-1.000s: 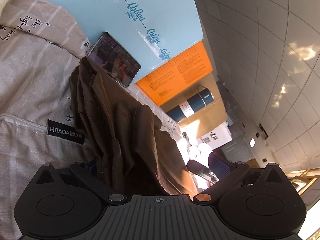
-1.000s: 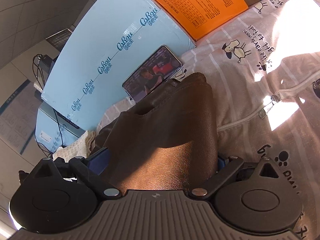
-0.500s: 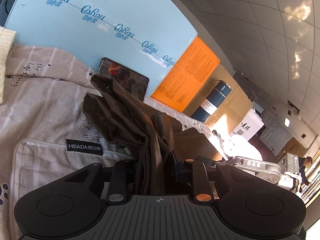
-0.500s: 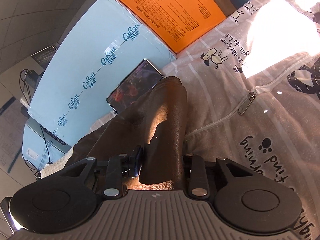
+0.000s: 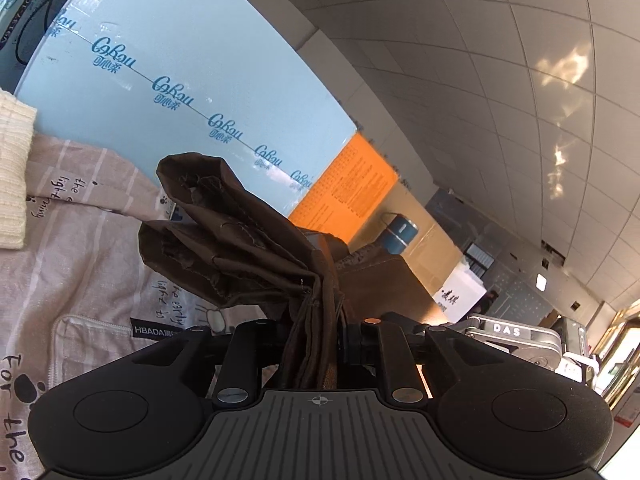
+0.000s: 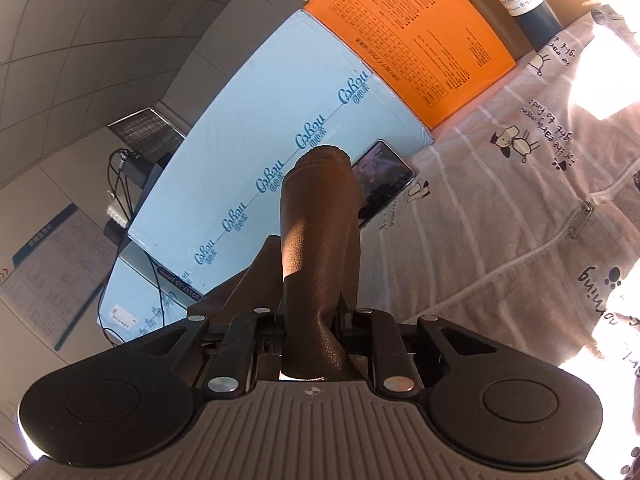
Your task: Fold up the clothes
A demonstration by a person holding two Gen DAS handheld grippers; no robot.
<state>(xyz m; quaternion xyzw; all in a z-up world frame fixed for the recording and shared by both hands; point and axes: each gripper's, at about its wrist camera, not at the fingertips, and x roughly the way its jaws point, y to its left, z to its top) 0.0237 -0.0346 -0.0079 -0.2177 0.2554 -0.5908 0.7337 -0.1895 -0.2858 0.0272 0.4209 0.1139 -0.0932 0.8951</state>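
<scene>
Brown garment (image 5: 248, 248): bunched, lifted clear of the bedding, held at two points. My left gripper (image 5: 316, 332) is clamped on a gathered edge of it; the fabric fans out ahead and to the left in stiff folds, seams and loose threads visible. My right gripper (image 6: 316, 320) is likewise closed tight on a rolled section (image 6: 320, 232), which stands straight forward along the fingers, its long axis pointing toward the phone (image 6: 380, 180).

Key relation: in the left wrist view a flat brown panel runs off to the right from my left grip, toward a metal part marked "DAS" (image 5: 508, 330), so I judge the cloth spans between the two hands, neither nearer than the other. The next move, I expect, turns on drawing the grippers apart to open that span before laying it flat.

Beneath: a pinkish striped cover (image 6: 500, 200) with a zip (image 6: 580, 220).

Writing legible:
- "HBADA" on a black tag (image 5: 154, 330)
- "Cabau"-like blue script, repeated, on the light blue box (image 5: 180, 92)
- "the early morn", "morning" on the cover, partly cut off
- Orange box (image 6: 412, 36): fine print, unreadable
- Blue bottle (image 6: 524, 4): label ends "BOTTLE"
</scene>
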